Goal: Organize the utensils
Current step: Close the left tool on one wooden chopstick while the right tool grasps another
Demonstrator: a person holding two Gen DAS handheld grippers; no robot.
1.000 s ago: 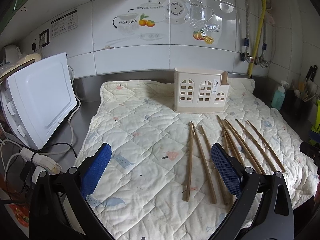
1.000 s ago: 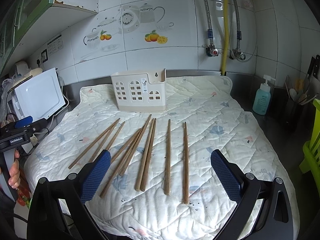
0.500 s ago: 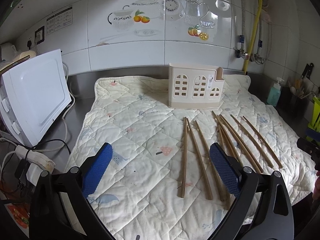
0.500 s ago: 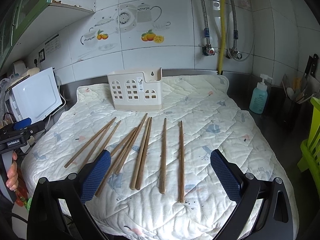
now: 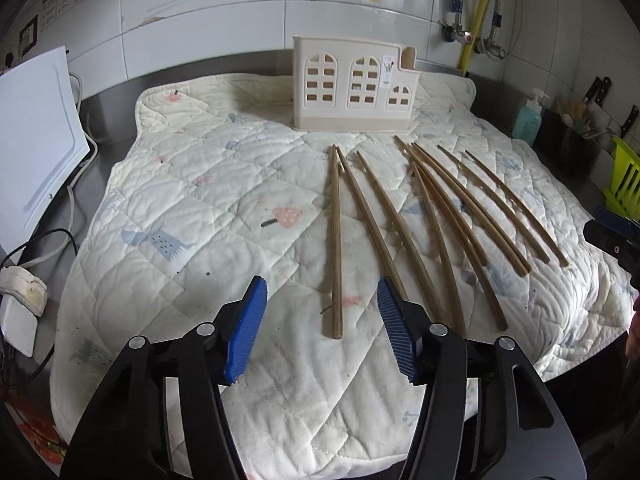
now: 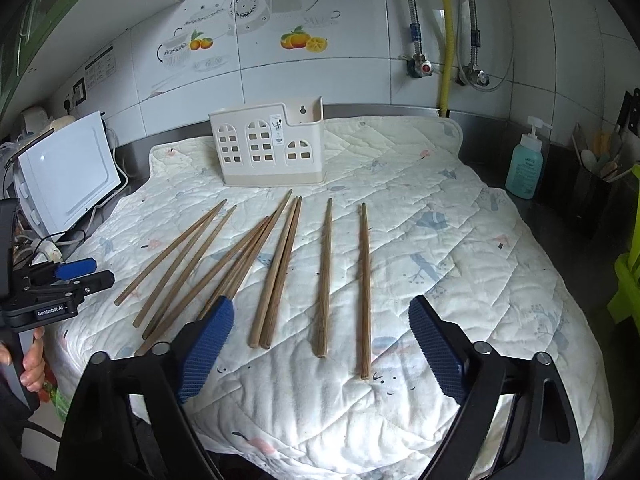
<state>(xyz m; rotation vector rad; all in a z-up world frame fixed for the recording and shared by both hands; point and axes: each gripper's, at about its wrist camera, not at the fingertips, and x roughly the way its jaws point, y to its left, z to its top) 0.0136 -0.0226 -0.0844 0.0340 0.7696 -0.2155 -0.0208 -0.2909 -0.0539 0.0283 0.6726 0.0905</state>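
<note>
While closing, left gripper [image 5: 322, 292] jaws half-narrowed, pads bare, hovering over the near end of the leftmost chopstick [image 5: 336, 240], not touching. Right gripper [image 6: 322, 320] jaws also closing but wide apart, gripping nothing, above the near ends of several chopsticks [image 6: 324, 276]. Wooden chopsticks fanned flat on the quilted mat [image 6: 460, 240], tips toward the cream utensil holder [image 6: 266, 148] standing upright at the mat's far side, apart from them. Beside the mat, a white appliance [image 6: 68, 176] and soap bottle [image 6: 524, 164].
</note>
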